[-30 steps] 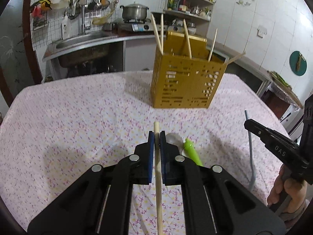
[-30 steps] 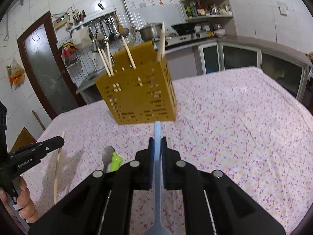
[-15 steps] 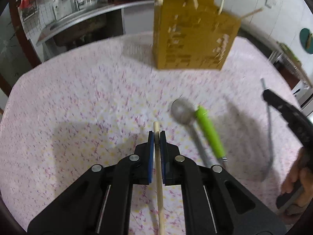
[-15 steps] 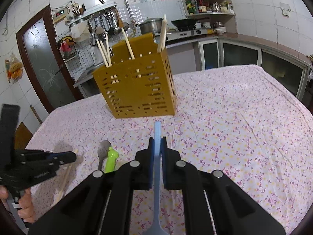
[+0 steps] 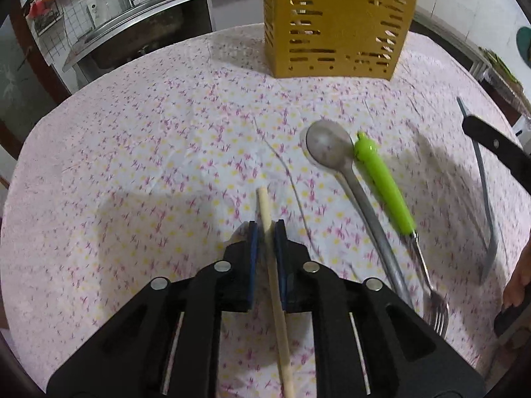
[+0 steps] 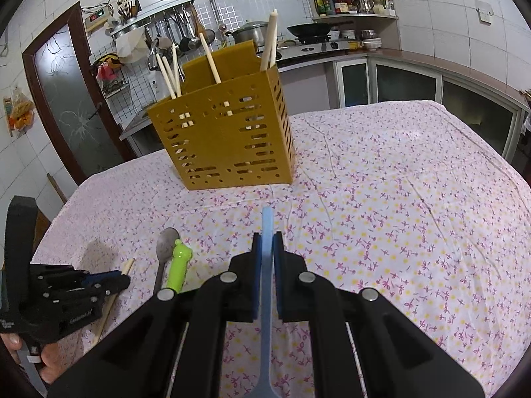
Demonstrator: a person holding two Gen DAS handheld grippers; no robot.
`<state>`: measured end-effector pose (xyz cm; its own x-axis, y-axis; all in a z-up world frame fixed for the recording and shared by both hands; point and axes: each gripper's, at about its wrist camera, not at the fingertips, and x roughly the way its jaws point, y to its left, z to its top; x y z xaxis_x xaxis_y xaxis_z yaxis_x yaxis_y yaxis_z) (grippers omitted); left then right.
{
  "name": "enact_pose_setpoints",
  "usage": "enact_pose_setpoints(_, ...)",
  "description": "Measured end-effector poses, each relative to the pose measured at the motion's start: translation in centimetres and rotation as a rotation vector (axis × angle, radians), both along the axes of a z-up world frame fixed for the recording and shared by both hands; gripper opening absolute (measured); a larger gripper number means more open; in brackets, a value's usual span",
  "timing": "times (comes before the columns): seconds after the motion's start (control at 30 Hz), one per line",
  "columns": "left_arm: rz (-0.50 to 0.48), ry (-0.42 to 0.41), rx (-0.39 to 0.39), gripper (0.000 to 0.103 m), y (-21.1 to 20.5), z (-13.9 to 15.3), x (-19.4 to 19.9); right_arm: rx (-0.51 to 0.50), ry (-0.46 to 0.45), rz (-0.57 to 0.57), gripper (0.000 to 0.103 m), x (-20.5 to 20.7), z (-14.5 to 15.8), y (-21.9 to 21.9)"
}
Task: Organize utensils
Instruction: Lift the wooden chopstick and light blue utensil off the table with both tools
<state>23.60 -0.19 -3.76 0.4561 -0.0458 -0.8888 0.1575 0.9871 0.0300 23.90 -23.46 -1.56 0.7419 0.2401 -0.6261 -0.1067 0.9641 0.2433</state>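
done: chopsticks in holder at 12 | my left gripper just loosening around chopstick | my right gripper pinches blue utensil | left: spoon, fork

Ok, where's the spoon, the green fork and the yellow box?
spoon [image 5: 328,144], left wrist view, on its bowl.
green fork [image 5: 385,185], left wrist view, on its green handle.
yellow box [image 6: 225,142], right wrist view, on its slotted front wall.
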Motion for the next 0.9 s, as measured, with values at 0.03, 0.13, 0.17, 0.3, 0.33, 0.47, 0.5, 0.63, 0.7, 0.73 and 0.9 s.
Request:
enact_pose_setpoints(0.03,-0.006,-0.002,0.011,0.013,-0.1,0.0,-0.2,-0.004,0.003,0.002,0.007,0.0,-0.1,0.1)
enact_pose_setpoints(0.13,-0.005,-0.001,0.021,0.016,-0.1,0.0,-0.5,-0.006,0.004,0.002,0.007,0.0,-0.2,0.1)
enact_pose_setpoints(0.17,-0.005,0.004,0.029,0.017,-0.2,0.1,-0.4,-0.005,0.004,0.001,0.007,0.0,-0.2,0.1)
enact_pose_setpoints(0.3,0.011,0.006,-0.025,0.023,0.5,-0.1,-0.4,0.006,0.007,-0.004,0.007,0.0,-0.2,0.0)
enact_pose_setpoints(0.33,0.008,0.006,-0.035,0.029,0.5,-0.1,-0.4,0.006,0.007,-0.004,0.007,0.0,-0.2,0.0)
enact_pose_setpoints(0.47,-0.041,0.008,-0.004,0.068,-0.9,-0.4,-1.0,0.003,0.006,-0.001,0.007,0.1,-0.2,0.0)
enact_pose_setpoints(0.5,-0.034,0.009,0.025,0.088,-1.2,-0.7,-1.1,0.002,0.006,-0.001,0.007,0.1,-0.2,0.0)
enact_pose_setpoints(0.63,-0.008,0.036,-0.024,0.086,-0.2,-1.0,-0.7,0.013,0.006,-0.011,0.007,0.1,-0.2,-0.3)
enact_pose_setpoints(0.7,-0.020,0.033,-0.017,0.080,-0.2,-0.8,-0.9,0.014,0.007,-0.012,0.007,0.1,-0.2,-0.3)
enact_pose_setpoints(0.73,-0.020,0.026,-0.013,0.072,-0.2,-0.7,-1.1,0.011,0.008,-0.010,0.007,0.1,-0.3,-0.3)
enact_pose_setpoints(0.9,-0.026,0.009,0.002,0.017,-0.7,0.1,-1.7,0.009,0.007,-0.014,0.007,0.1,-0.2,-0.2)
